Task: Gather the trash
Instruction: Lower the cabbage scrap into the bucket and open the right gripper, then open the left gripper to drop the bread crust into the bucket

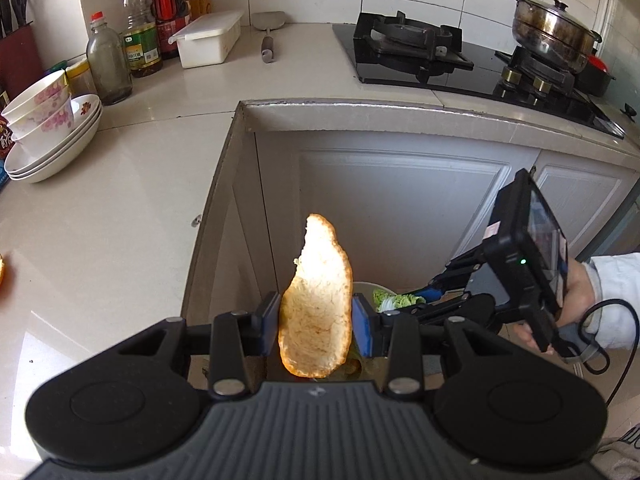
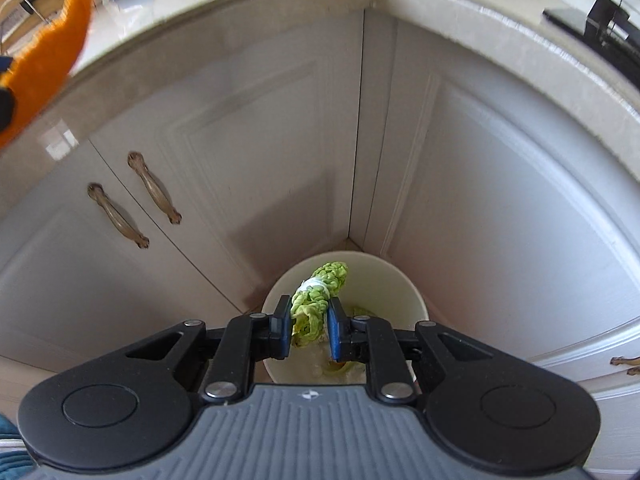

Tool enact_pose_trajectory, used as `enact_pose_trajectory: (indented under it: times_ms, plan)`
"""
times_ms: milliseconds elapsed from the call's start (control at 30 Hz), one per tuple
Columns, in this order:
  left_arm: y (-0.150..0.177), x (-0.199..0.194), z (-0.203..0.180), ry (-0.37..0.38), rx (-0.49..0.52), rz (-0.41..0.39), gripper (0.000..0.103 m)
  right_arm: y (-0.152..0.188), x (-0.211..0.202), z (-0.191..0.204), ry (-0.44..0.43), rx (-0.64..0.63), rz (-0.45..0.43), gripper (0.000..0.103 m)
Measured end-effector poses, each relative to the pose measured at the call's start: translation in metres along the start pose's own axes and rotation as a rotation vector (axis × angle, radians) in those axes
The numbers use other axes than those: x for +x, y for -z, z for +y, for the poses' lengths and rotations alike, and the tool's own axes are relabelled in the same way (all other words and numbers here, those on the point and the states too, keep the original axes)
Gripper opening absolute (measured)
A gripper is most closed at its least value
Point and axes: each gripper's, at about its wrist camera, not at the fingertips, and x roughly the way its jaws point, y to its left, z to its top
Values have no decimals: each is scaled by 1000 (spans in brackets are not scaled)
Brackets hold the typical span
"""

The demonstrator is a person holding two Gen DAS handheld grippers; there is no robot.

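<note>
1. Orange peel (image 1: 316, 300) stands upright between the blue pads of the left gripper (image 1: 316, 326), which is clenched on its lower half; the pale inner side faces the left wrist camera and the tip rises well above the fingertips.
2. Below and just beyond the left gripper lies the inside corner of a pale countertop (image 1: 140, 184), with white cabinet doors (image 1: 400, 200) under it.
3. Right of the left gripper, the right gripper (image 1: 404, 306) reaches in at a lower level, with a hand (image 1: 576, 292) in a white sleeve on its grip.
4. Cabbage leaf (image 2: 316, 304), green and crinkled with a white rib, is pinched between the pads of the right gripper (image 2: 309, 330); the jaws are closed tight on it.
5. Directly under the right gripper's fingertips sits a round white bin (image 2: 396, 292), tucked into the cabinet corner; some scraps lie at its bottom.
6. Far up and left of the right gripper, the peel's orange outer side shows, blurred.
7. Beyond the left gripper, across the counter, stand stacked bowls (image 1: 52, 136), oil bottles (image 1: 140, 28), a gas stove (image 1: 460, 56) and a steel pot (image 1: 554, 28).
</note>
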Motion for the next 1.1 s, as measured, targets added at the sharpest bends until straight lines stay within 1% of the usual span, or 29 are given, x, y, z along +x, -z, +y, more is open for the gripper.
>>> enact_pose_trajectory:
  times_ms: [67, 167, 233, 300, 367, 500, 567, 667, 800, 1100]
  plan:
    - [0, 5, -3, -3, -3, 9, 37, 1, 14, 0, -5, -5, 17, 22]
    - [1, 13, -6, -3, -11, 21, 37, 3, 33, 1, -10, -18, 38, 32]
    - [2, 17, -8, -1, -13, 29, 37, 4, 39, 1, -9, -18, 36, 61]
    - [3, 22, -11, 2, -10, 37, 37, 6, 40, 2, -14, -24, 24, 69]
    - [3, 26, -13, 5, -7, 44, 37, 8, 39, 2, -17, -25, 23, 71]
    - [1, 37, -19, 15, 2, 56, 37, 11, 29, -2, -17, -21, 6, 82]
    - [1, 43, -22, 21, 7, 62, 37, 14, 24, -3, -12, -23, -4, 84]
    - [0, 53, -27, 34, 14, 69, 37, 18, 17, -3, 7, -27, -19, 87]
    - [-2, 69, -34, 49, 18, 82, 37, 24, 8, -4, 37, -25, -44, 94]
    - [0, 120, -50, 89, 24, 132, 37, 45, -15, -8, 88, 11, -78, 96]
